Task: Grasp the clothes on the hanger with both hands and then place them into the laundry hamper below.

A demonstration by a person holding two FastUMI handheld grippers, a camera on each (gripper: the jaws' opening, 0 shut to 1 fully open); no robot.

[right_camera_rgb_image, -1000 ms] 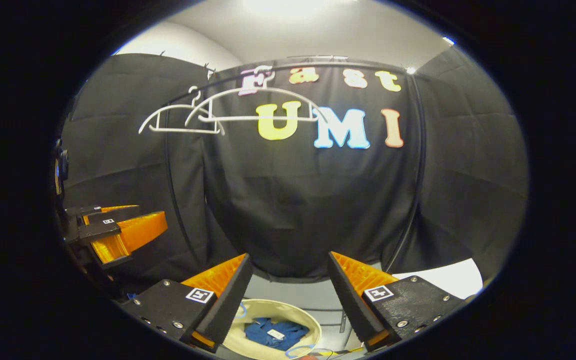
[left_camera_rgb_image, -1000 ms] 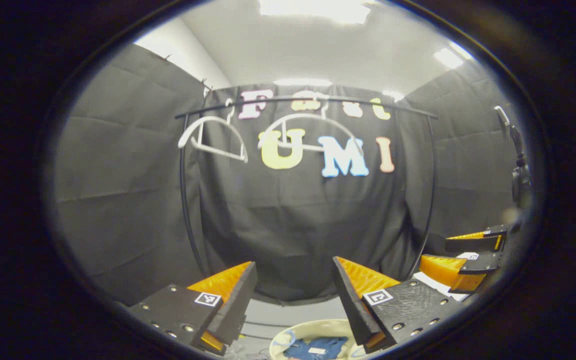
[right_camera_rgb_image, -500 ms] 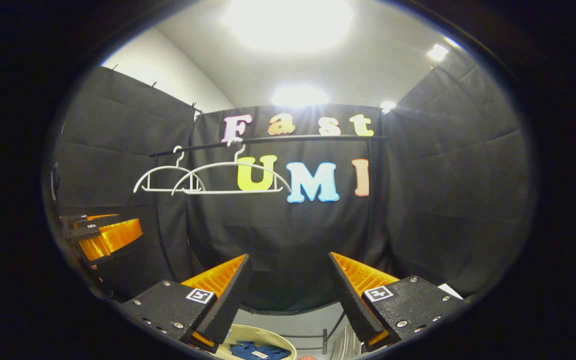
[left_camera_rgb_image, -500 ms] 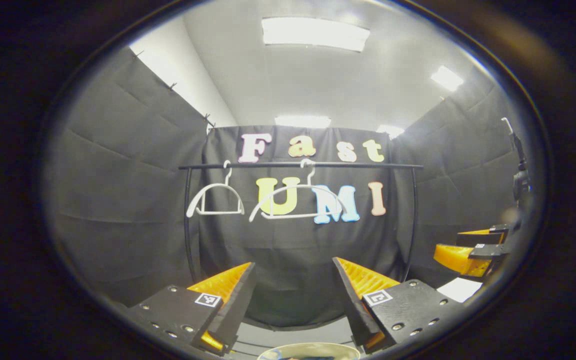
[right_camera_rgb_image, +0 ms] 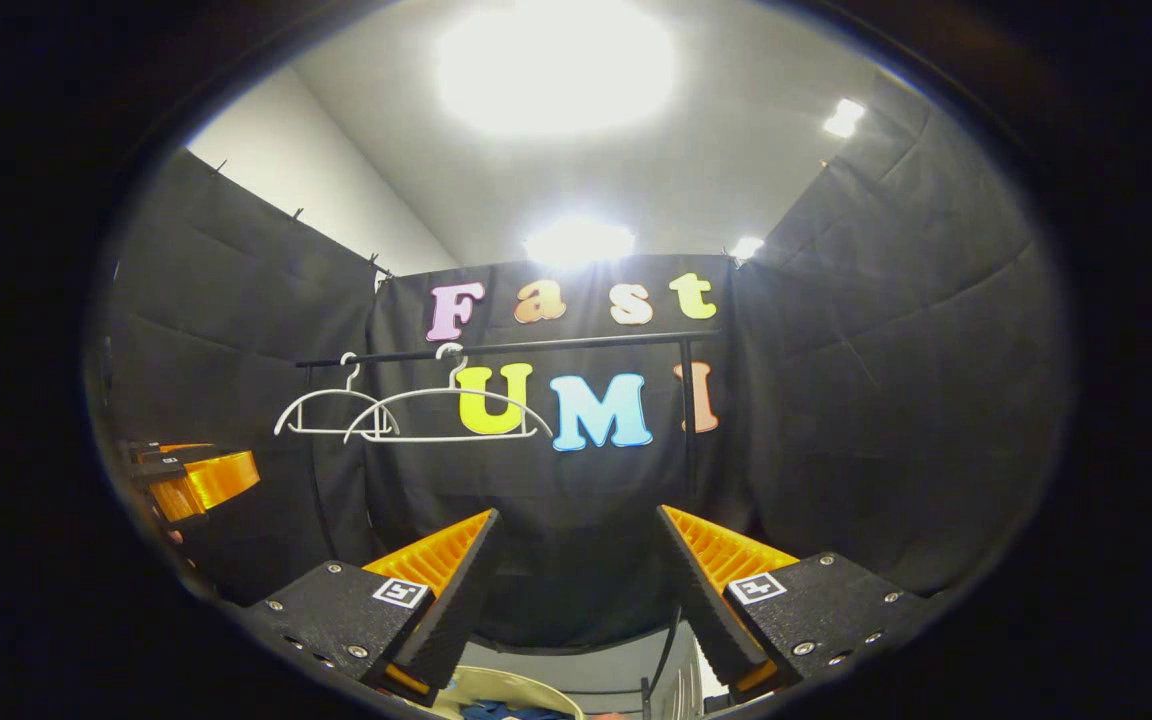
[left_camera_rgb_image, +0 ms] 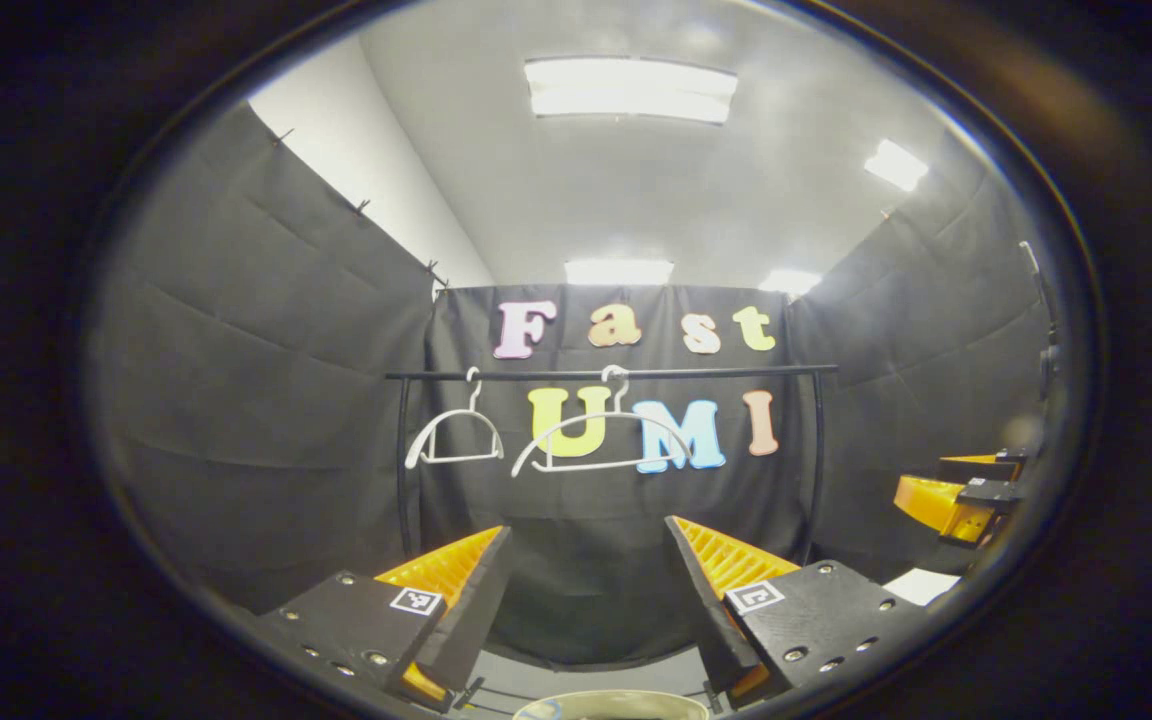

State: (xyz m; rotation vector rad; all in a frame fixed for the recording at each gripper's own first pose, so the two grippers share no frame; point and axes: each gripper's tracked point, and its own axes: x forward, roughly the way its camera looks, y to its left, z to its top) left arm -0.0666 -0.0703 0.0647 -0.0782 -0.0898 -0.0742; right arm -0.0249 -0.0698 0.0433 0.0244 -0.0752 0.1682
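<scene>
Left gripper view: left gripper (left_camera_rgb_image: 588,590) released, jaws wide apart, nothing btwn them. It points level-to-upward at the back wall. Rail (left_camera_rgb_image: 611,374) runs side to side across the view, w/ two bare hangers: small one (left_camera_rgb_image: 454,440) at left, wide one (left_camera_rgb_image: 601,442) near centre. No garment on either. Hamper rim (left_camera_rgb_image: 616,703) just shows at bottom edge, below and btwn the fingers; contents not visible here. Right gripper (left_camera_rgb_image: 956,492) at far right edge, appears released, holding nothing.

Right gripper view: right gripper (right_camera_rgb_image: 576,590) released, jaws apart, empty. Same rail (right_camera_rgb_image: 506,348) and both hangers (right_camera_rgb_image: 406,415) up and left of centre, well apart from the fingers. Hamper (right_camera_rgb_image: 496,695) at bottom edge, below the left finger, w/ a blue garment (right_camera_rgb_image: 496,712) lying inside. Left gripper (right_camera_rgb_image: 198,478) at left edge, appears released.

Judgement: clothes are down in the hamper, i.e. below and ahead of both grippers, not up on the rail; task looks complete. Hanger long axis lies parallel to rail. Neither gripper clearly nearer; both stand side by side, well back from rail.
</scene>
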